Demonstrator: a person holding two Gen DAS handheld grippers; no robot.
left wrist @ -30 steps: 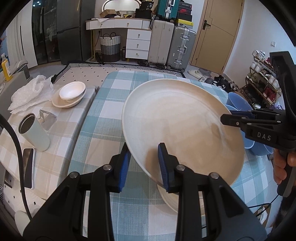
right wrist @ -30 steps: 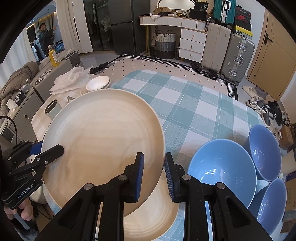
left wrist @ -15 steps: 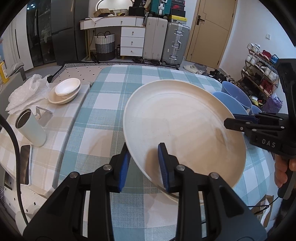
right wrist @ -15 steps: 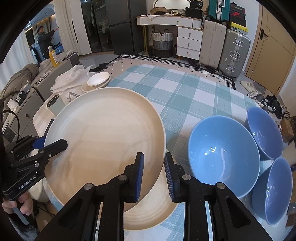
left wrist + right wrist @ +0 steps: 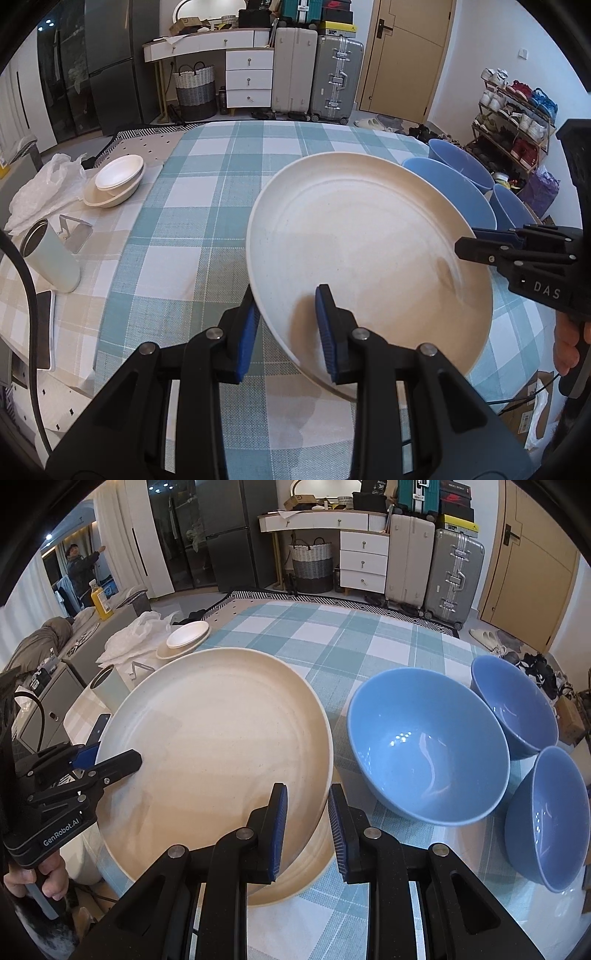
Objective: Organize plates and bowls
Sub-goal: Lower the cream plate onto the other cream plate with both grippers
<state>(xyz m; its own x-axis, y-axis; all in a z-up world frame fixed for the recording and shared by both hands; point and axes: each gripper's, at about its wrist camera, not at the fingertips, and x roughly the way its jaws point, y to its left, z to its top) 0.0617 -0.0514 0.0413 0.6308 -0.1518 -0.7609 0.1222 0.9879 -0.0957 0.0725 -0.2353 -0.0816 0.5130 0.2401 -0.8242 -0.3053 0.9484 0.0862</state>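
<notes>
Clamped on opposite rims of one large cream plate (image 5: 362,258) — left gripper (image 5: 286,332) at its six-o'clock edge in the left wrist view, blue pads (image 5: 248,328) pinching the rim from either side. Held tilted above the checked tablecloth (image 5: 192,206), near edge lower. Gripped again at three o'clock by the right gripper (image 5: 471,242), jaws closed on the rim, fingers of a hand (image 5: 567,343) just visible on its handle.

From the right wrist view: right gripper (image 5: 306,819) shut tight on the plate's rim at six o'clock, a second cream plate (image 5: 306,867) lying on the cloth just beneath. At two to four o'clock, three blue bowls (image 5: 428,753) standing upright and close together on the table. Further off at ten o'clock, a pale tumbler (image 5: 109,692), then small white dishes (image 5: 184,638) stacked beside crumpled white plastic (image 5: 129,638). Beyond the table at twelve — white drawers (image 5: 364,563), suitcases (image 5: 454,572), a door (image 5: 532,554).
</notes>
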